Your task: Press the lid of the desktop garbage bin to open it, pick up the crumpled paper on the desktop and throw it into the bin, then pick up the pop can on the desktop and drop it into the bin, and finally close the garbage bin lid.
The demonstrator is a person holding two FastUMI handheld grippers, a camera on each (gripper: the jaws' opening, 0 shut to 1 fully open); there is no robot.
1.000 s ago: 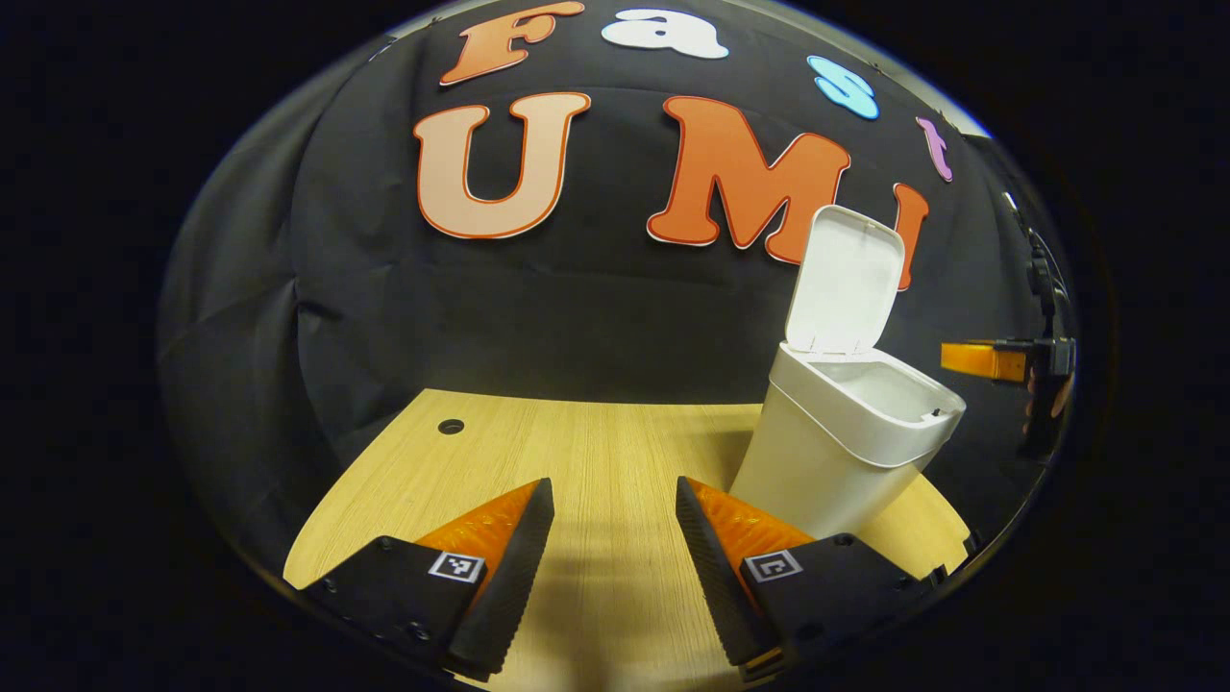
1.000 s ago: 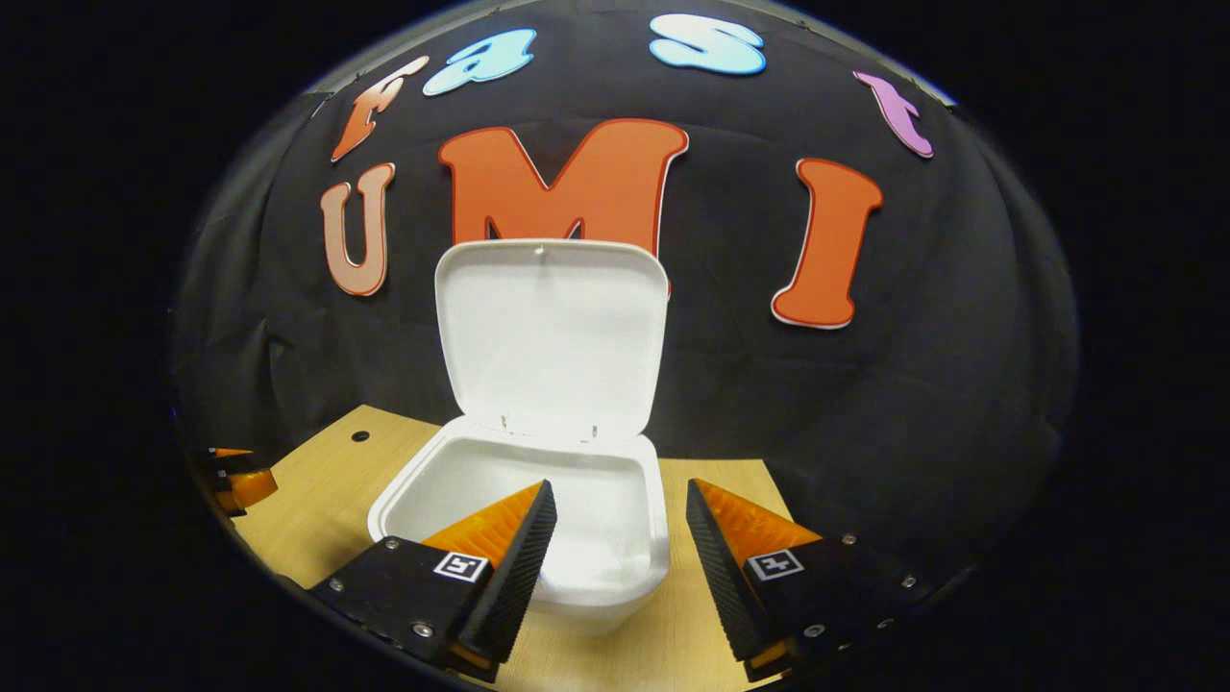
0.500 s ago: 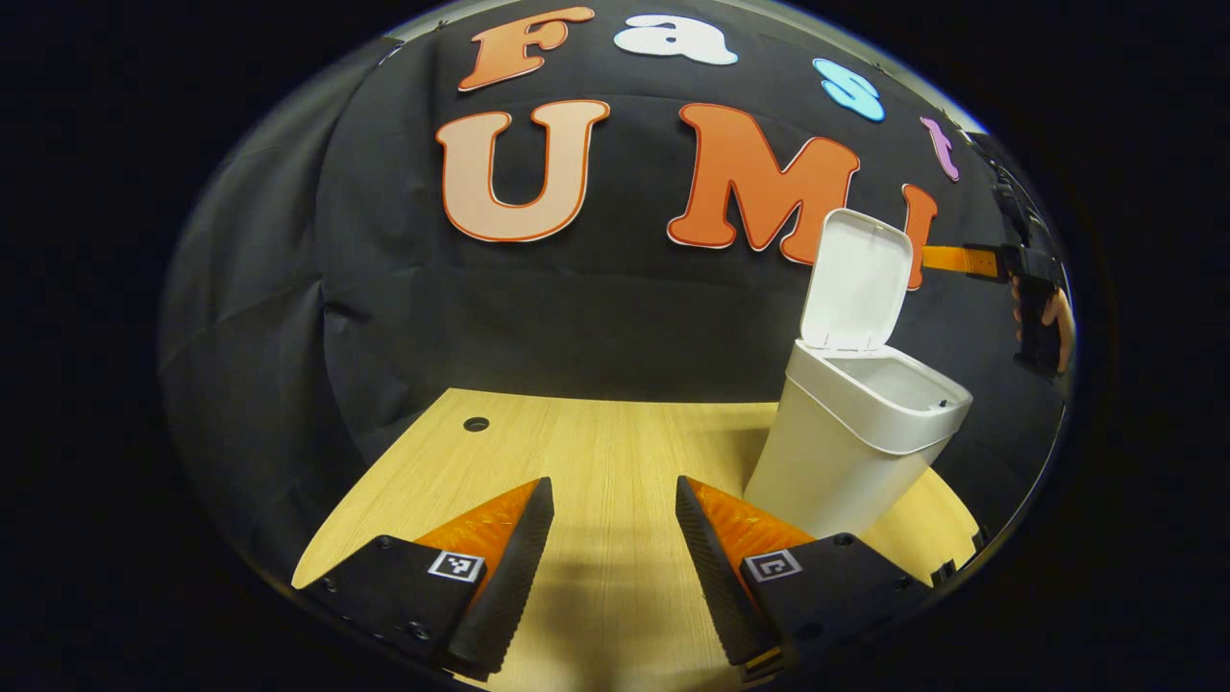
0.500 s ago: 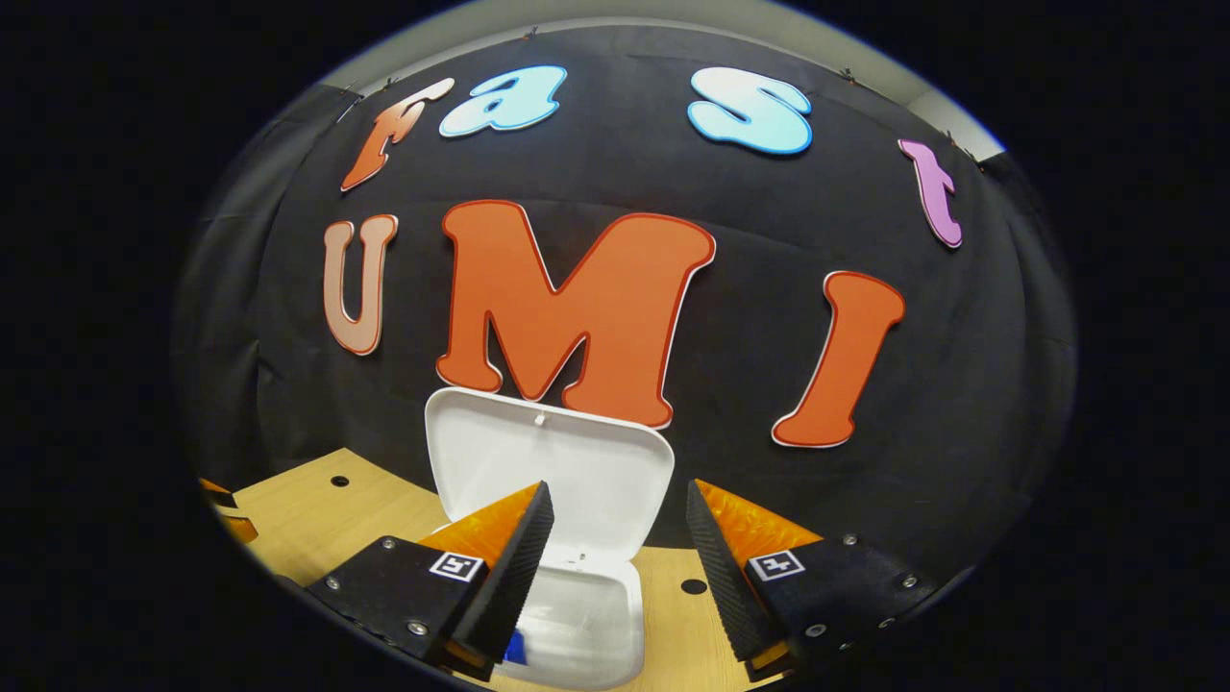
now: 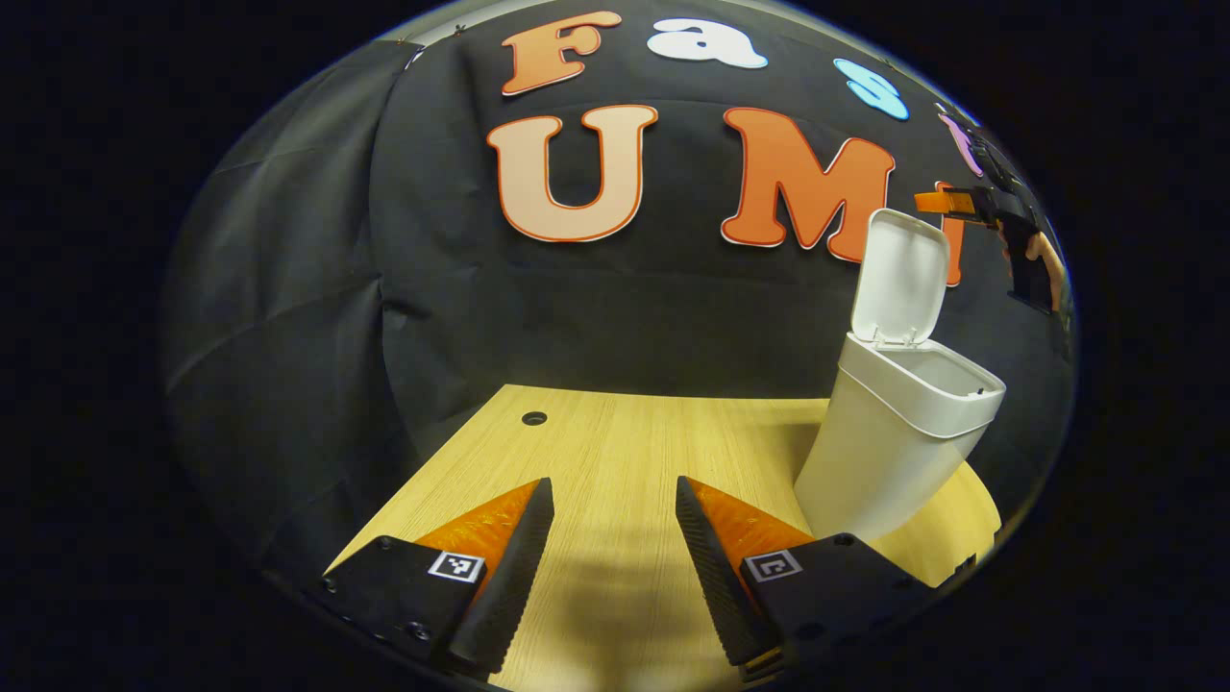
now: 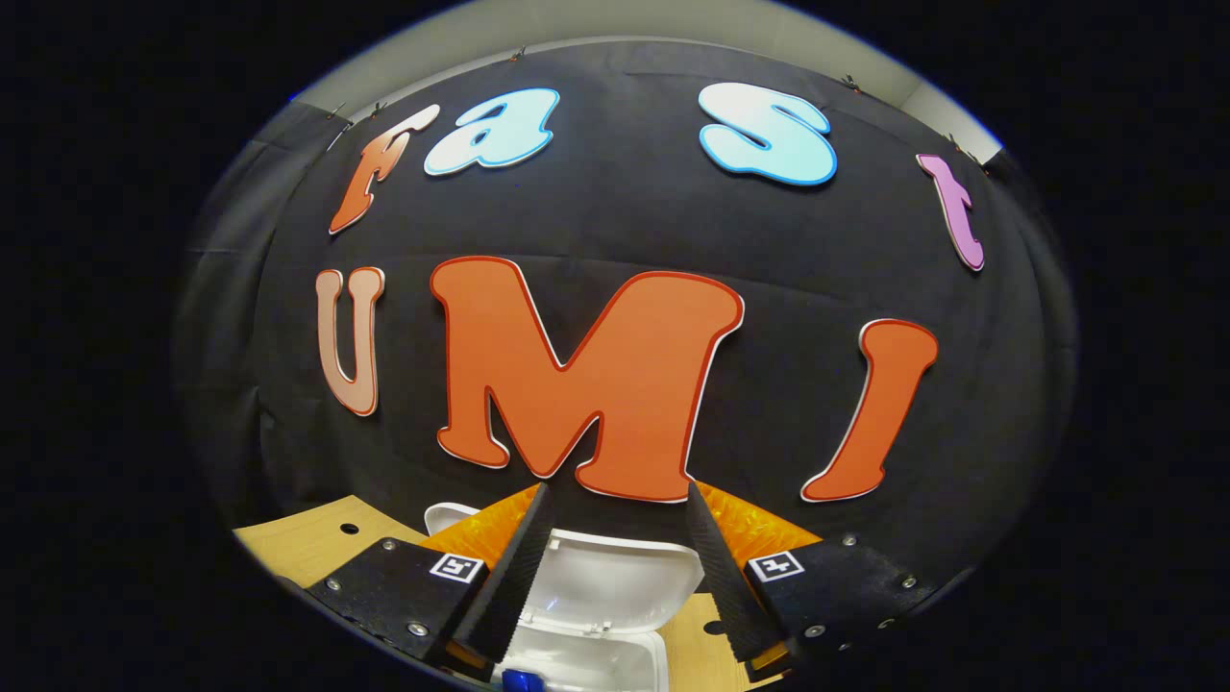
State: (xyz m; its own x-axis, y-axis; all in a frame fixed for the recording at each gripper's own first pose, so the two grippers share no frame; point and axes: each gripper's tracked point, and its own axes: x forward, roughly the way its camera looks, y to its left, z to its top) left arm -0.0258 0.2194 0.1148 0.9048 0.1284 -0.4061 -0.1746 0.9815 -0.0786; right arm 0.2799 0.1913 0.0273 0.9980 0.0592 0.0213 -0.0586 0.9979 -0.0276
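Above the raised lid [image 6: 615,586], the right hand-held gripper [image 6: 615,505] hovers, fingers apart.

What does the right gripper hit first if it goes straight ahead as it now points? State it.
Most likely the booth wall. The right gripper sits open, above the top edge of the raised bin lid, so it would probably clear the lid, though depth is unclear.
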